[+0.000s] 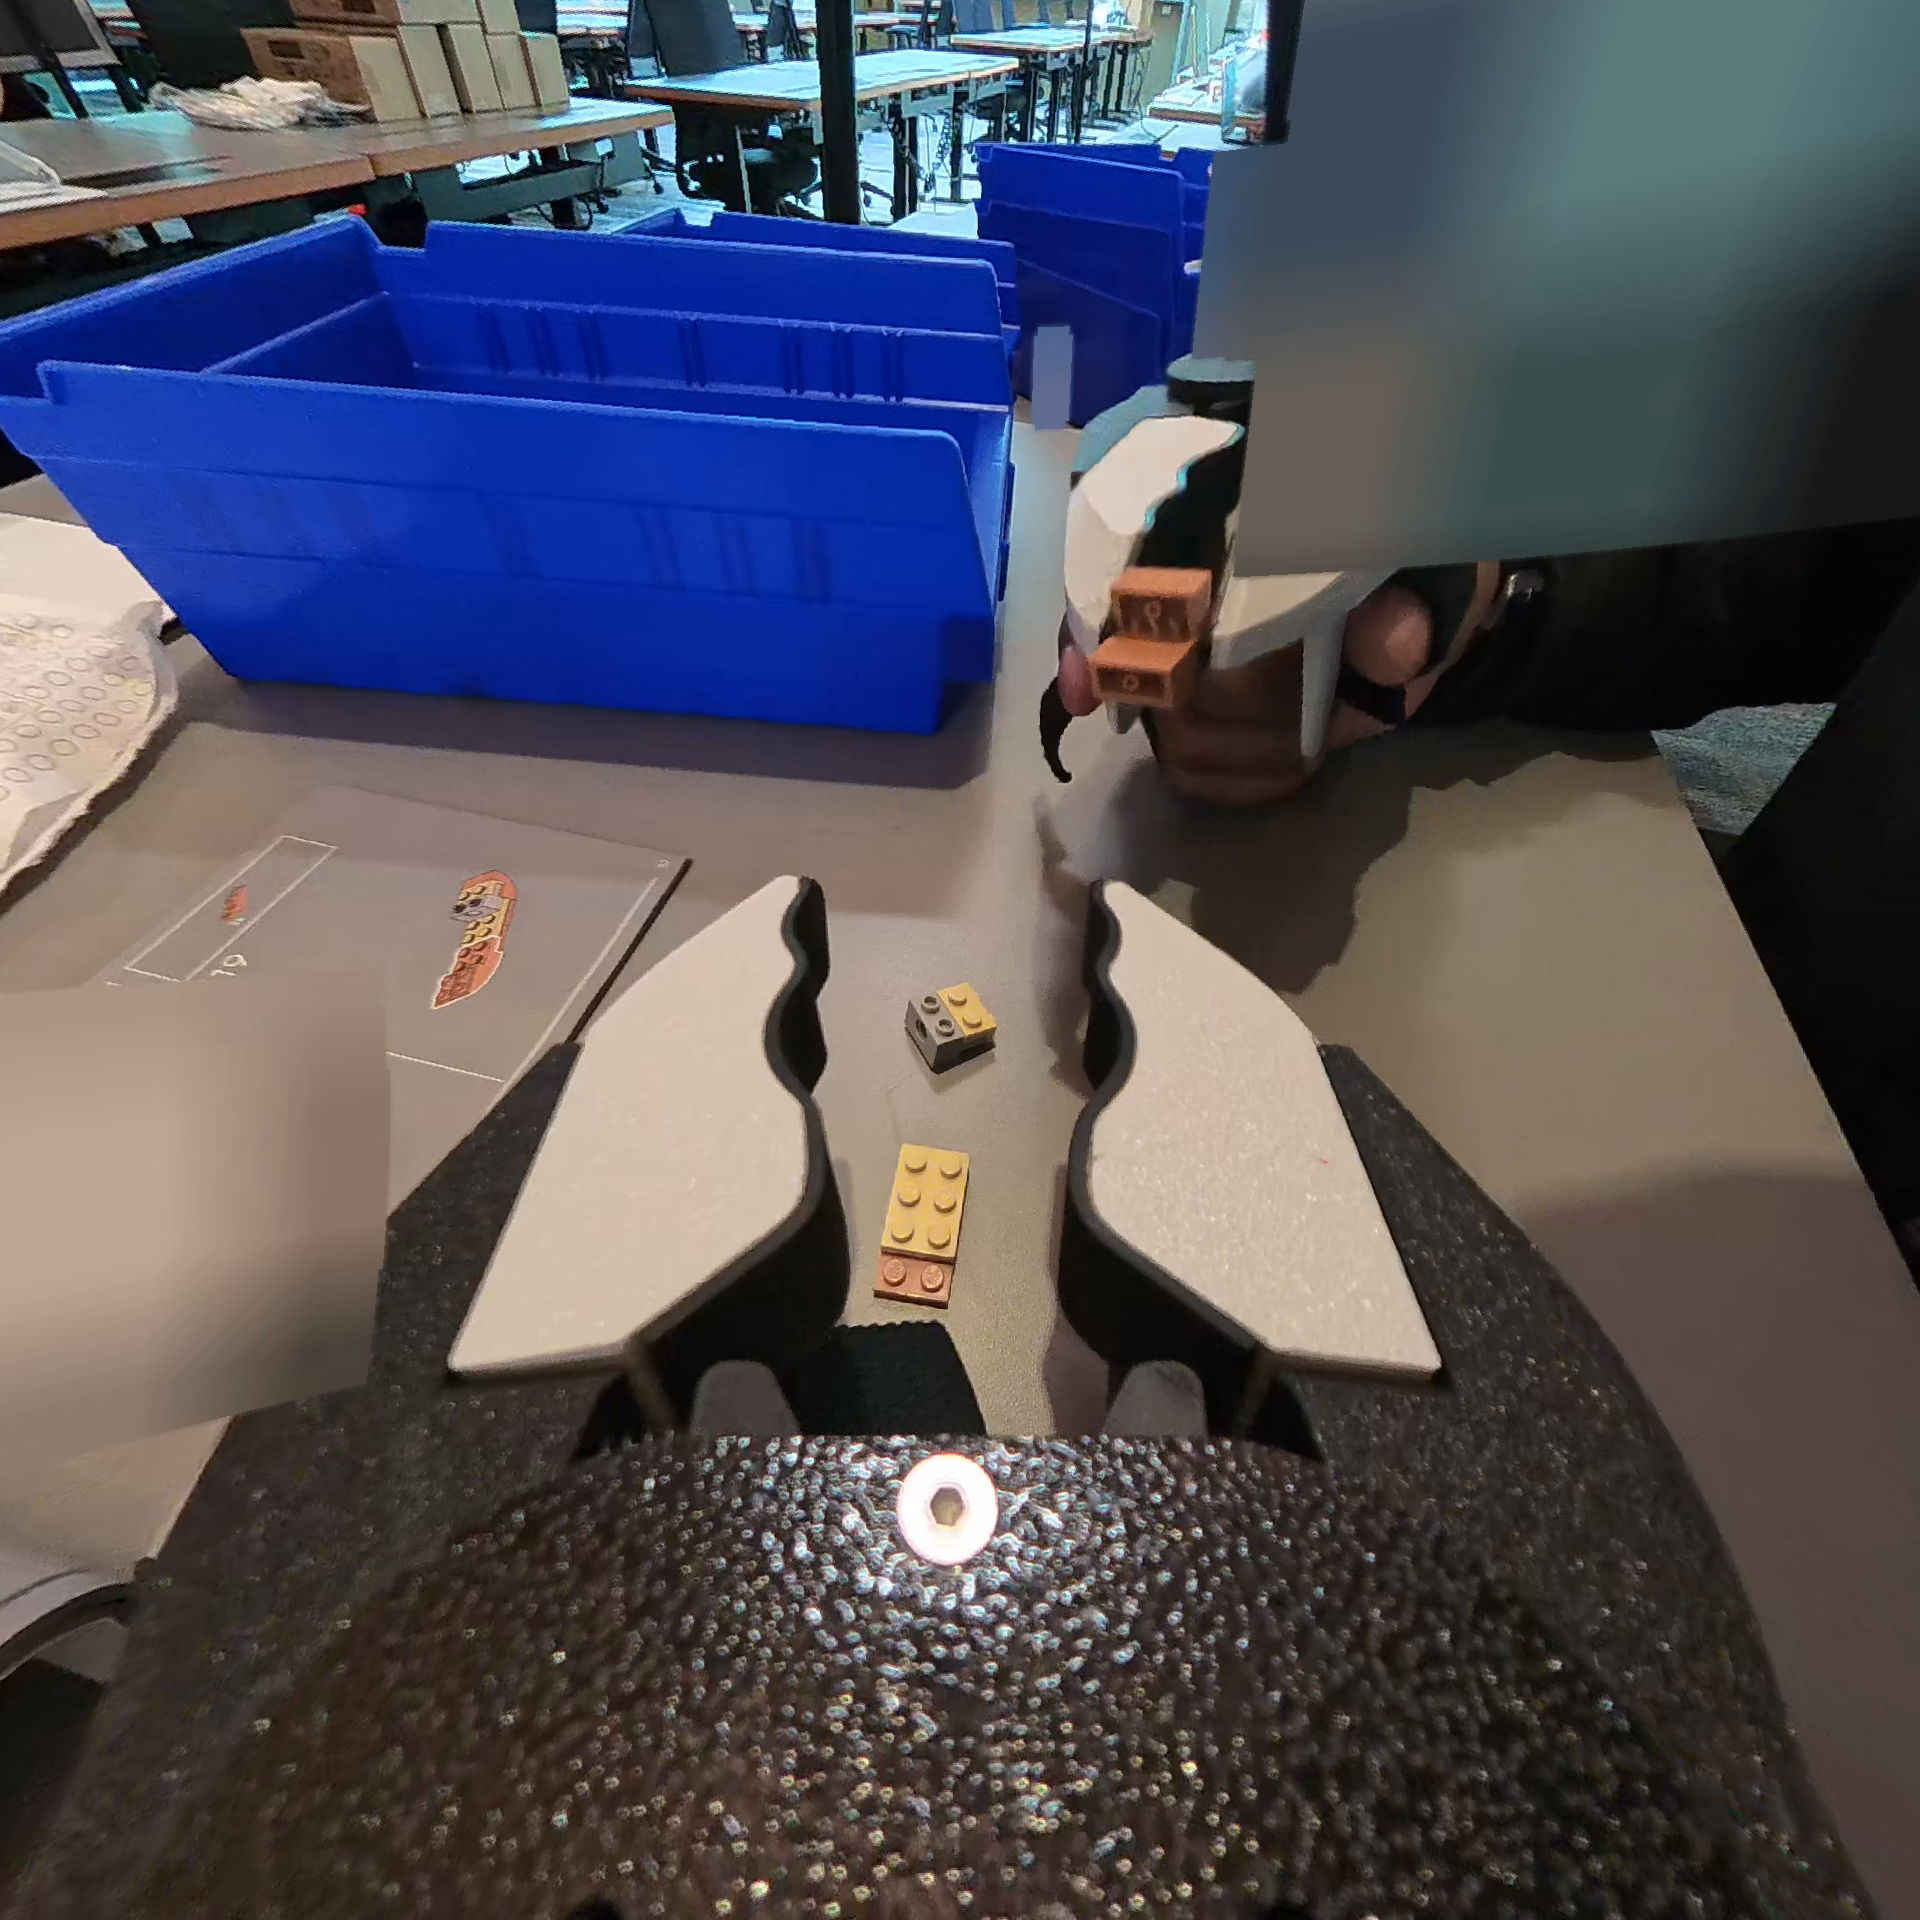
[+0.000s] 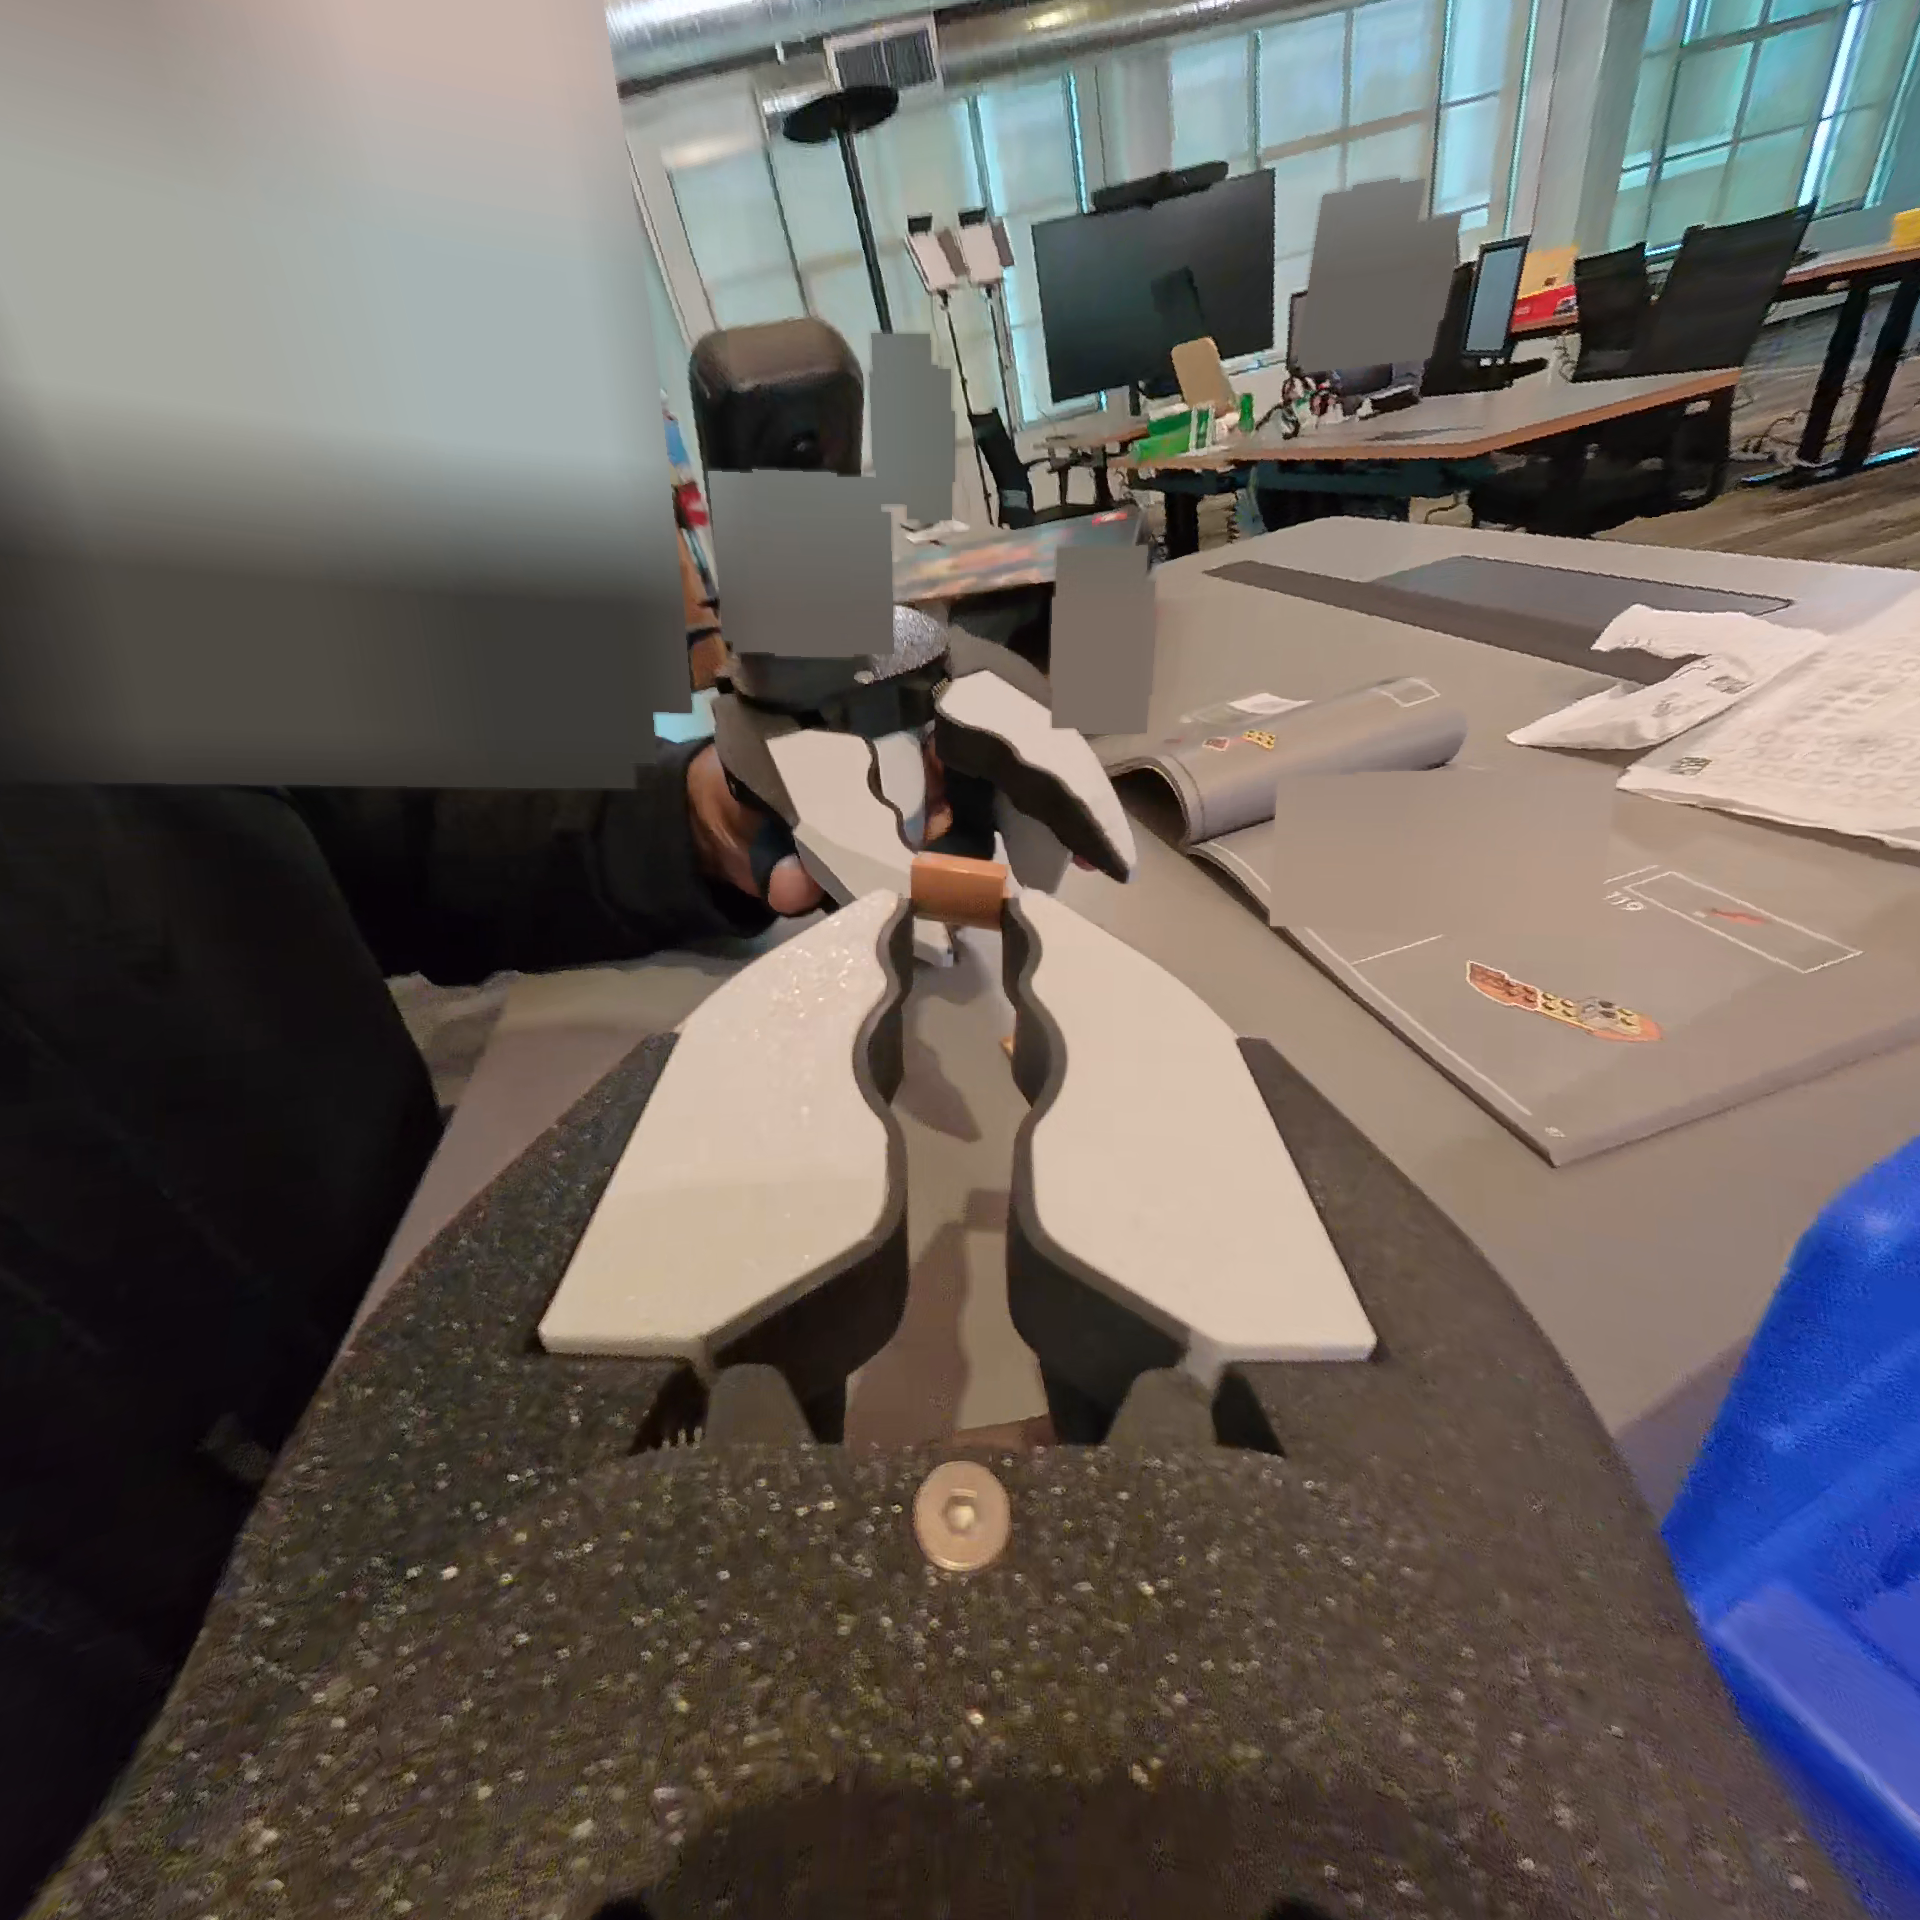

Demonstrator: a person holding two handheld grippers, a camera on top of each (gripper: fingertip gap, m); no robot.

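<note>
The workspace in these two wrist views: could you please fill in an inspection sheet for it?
Surface: grey table, matte.
Job's things: grey-and-tan brick assembly and tan plate on a brown plate lie between the left gripper's fingers, untouched; brown brick piece.
Clutter: open instruction booklet; blue bins; white perforated sheets.
Grippers: left gripper open over the table; right gripper shut on the brown brick piece at its fingertips.
Cables: nothing seen on the table.
Surroundings: office desks, chairs, monitor, cardboard boxes.
</note>
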